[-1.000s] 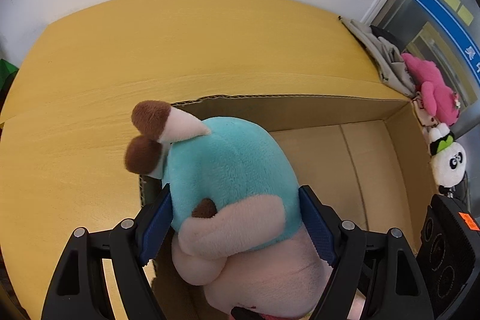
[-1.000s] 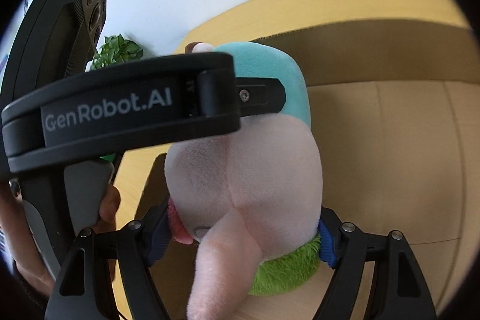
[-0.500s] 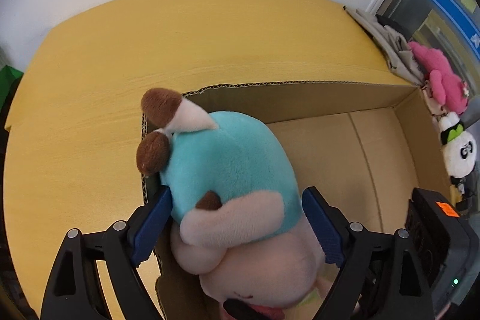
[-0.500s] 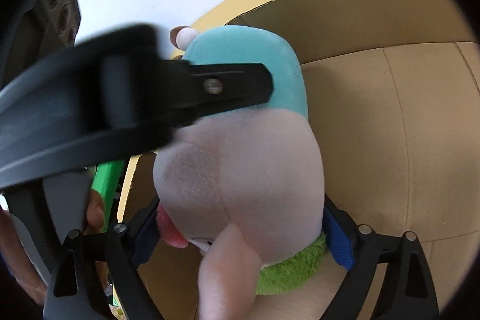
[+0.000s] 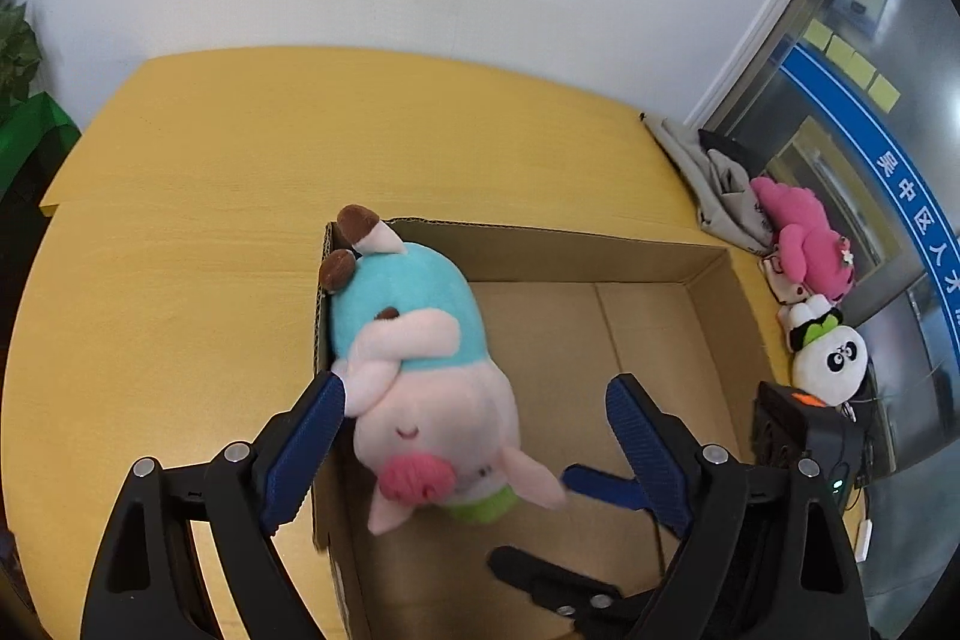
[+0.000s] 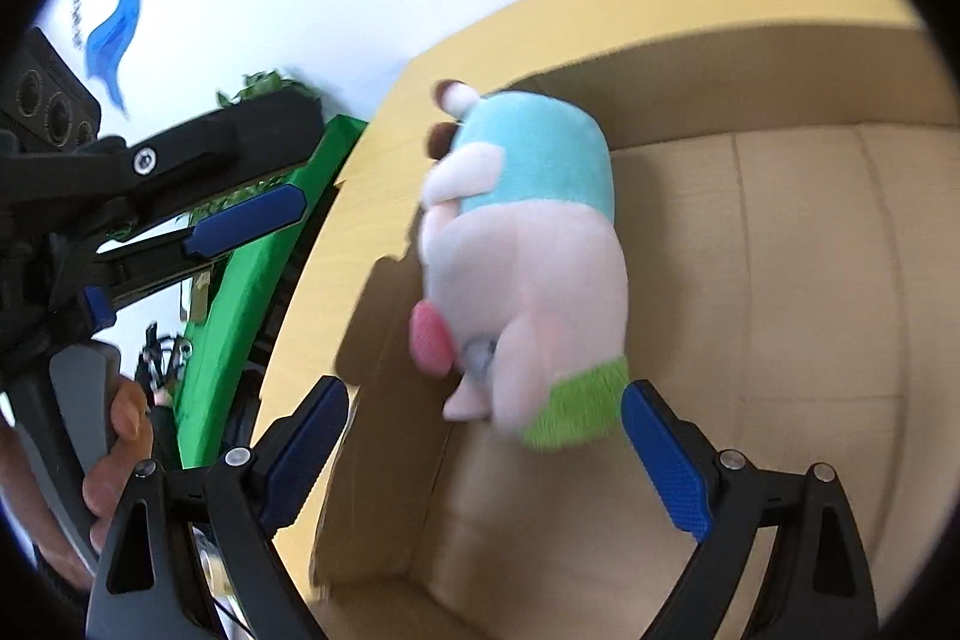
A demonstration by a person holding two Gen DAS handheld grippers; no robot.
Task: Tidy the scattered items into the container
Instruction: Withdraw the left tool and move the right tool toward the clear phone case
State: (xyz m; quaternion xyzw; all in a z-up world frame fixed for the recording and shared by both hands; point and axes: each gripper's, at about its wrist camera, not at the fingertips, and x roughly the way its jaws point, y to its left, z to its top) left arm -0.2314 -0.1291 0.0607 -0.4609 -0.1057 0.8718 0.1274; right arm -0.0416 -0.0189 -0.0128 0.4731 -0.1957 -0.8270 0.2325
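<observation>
A pink plush pig (image 5: 432, 376) in a teal shirt with a green collar lies head-down inside the open cardboard box (image 5: 708, 316), against its left wall. It also shows in the right wrist view (image 6: 528, 268), slightly blurred. My left gripper (image 5: 474, 436) is open above the box, its blue pads apart on either side of the pig and not gripping it. My right gripper (image 6: 486, 442) is open too, with the pig just beyond its pads. The right gripper's fingers (image 5: 606, 481) show low in the left wrist view.
The box sits on a yellow wooden table (image 5: 240, 196). At the table's right edge lie a grey cloth (image 5: 714, 178), a pink plush (image 5: 804, 244) and a panda plush (image 5: 831, 358). A green stand (image 6: 240, 310) and a plant (image 6: 264, 85) stand left of the table.
Both grippers have opened and let go of the pig. It has dropped into the box, and both grippers have pulled back and up from it.
</observation>
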